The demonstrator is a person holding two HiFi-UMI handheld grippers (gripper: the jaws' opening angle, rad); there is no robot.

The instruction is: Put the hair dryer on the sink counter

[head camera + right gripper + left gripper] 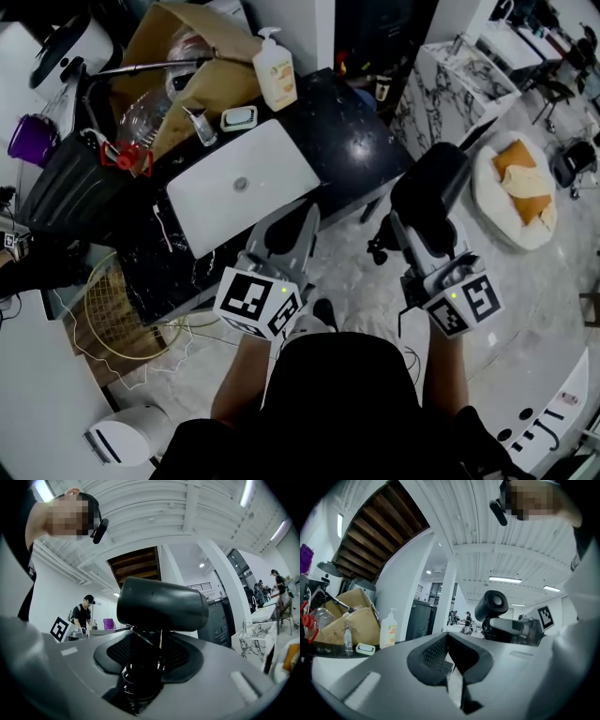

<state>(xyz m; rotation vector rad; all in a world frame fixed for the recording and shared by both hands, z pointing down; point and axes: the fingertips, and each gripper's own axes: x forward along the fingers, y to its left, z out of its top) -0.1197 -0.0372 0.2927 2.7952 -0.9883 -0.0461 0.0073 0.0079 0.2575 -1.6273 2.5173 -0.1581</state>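
Note:
My right gripper is shut on the handle of a black hair dryer, held upright in the air to the right of the black sink counter. In the right gripper view the dryer's barrel lies crosswise above the jaws, with its handle between them. My left gripper is shut on nothing and points at the counter's near edge, just below the white sink. From the left gripper view the dryer shows off to the right, beyond the closed jaws.
On the counter behind the sink stand a soap bottle, a soap dish and a brown cardboard box. A wire basket sits on the floor left of the counter. A white pet bed and a marble table are at right.

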